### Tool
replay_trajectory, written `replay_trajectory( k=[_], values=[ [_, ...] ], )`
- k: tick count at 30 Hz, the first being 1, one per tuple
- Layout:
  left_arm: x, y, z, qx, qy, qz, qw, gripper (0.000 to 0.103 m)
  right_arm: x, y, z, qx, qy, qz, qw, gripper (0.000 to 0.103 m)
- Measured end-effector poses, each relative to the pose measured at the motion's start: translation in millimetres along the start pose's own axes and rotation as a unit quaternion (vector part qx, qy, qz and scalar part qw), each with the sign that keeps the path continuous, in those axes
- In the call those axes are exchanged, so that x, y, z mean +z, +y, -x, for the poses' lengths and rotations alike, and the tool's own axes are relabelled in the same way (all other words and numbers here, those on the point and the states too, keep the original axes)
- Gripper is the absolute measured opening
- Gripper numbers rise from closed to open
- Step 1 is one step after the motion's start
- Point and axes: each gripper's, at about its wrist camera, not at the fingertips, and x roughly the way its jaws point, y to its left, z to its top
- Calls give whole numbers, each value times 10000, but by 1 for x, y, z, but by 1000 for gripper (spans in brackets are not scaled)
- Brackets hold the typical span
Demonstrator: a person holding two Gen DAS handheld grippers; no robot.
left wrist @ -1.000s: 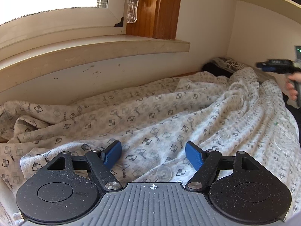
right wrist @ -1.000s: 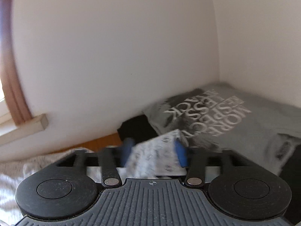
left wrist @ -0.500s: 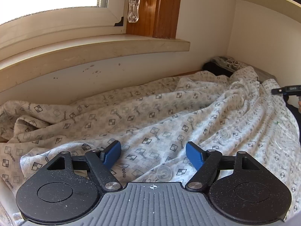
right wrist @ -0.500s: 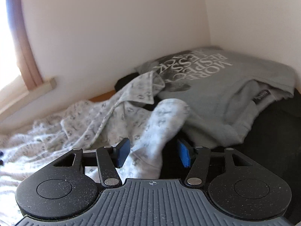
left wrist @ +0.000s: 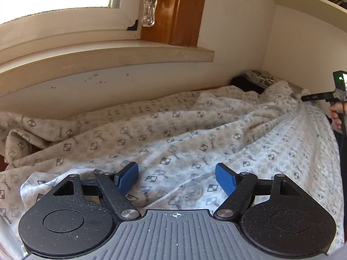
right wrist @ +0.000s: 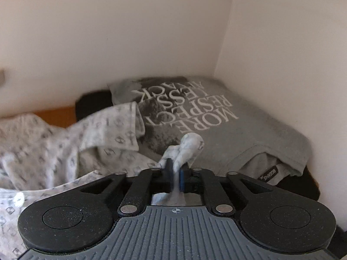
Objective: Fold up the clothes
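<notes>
Lying rumpled below windowsill, upper left: patterned shirt, spreading across mid-frame. Hovering over it, lower centre: left gripper, fingers gaping, gripping nothing, seemingly awaiting a hold. Pinching a shirt fold tight: right gripper, probably tensioning. Showing only in right view: grey T-shirt, upper right.

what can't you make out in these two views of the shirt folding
- Left wrist view: the right gripper is cut off by the frame edge, so its jaws are unseen.
- Right wrist view: the patterned shirt is motion-blurred at left; its print is unreadable.
- Right wrist view: the black garment is mostly hidden under the grey t-shirt.
- Left wrist view: the left gripper body hides the shirt's near hem.
</notes>
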Motion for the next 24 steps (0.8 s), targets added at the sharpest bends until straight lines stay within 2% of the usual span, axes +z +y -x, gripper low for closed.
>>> replay_trajectory(
  k=[1, 2, 4, 6, 8, 11, 13, 16, 20, 22, 24],
  values=[
    [0, 1, 0, -31, 9, 26, 10000, 82, -1, 5, 10, -121, -256, 9, 9996, 47],
    [0, 2, -1, -49, 24, 50, 10000, 82, -2, 10, 21, -235, -532, 9, 9983, 56],
    [0, 2, -1, -55, 34, 48, 10000, 82, -3, 24, 42, -305, -1012, 49, 9944, 59],
    [-1, 1, -1, -31, 24, 3, 10000, 82, -3, 44, 57, 313, -1052, 32, 9940, 67],
    [-1, -1, 0, 0, 11, -47, 10000, 82, -7, 69, 62, 1333, -856, -34, 9874, 73],
    [0, 5, 12, 11, -66, -44, 10000, 82, -17, 115, 65, 2640, -499, 11, 9632, 74],
    [2, 12, 24, 20, -143, -13, 9999, 82, -22, 140, 68, 2992, -391, 253, 9530, 75],
    [4, 41, 54, 232, -320, 97, 9992, 82, -29, 170, 70, 3102, -375, 784, 9467, 80],
    [-4, 89, 81, 788, -227, 302, 9962, 79, -30, 177, 64, 3139, -241, 803, 9457, 80],
    [-13, 110, 88, 1054, -86, 415, 9935, 70, -30, 179, 61, 3155, -171, 797, 9454, 82],
    [-21, 125, 92, 1107, 16, 563, 9923, 48, -30, 182, 57, 3172, -102, 792, 9450, 84]
  ],
)
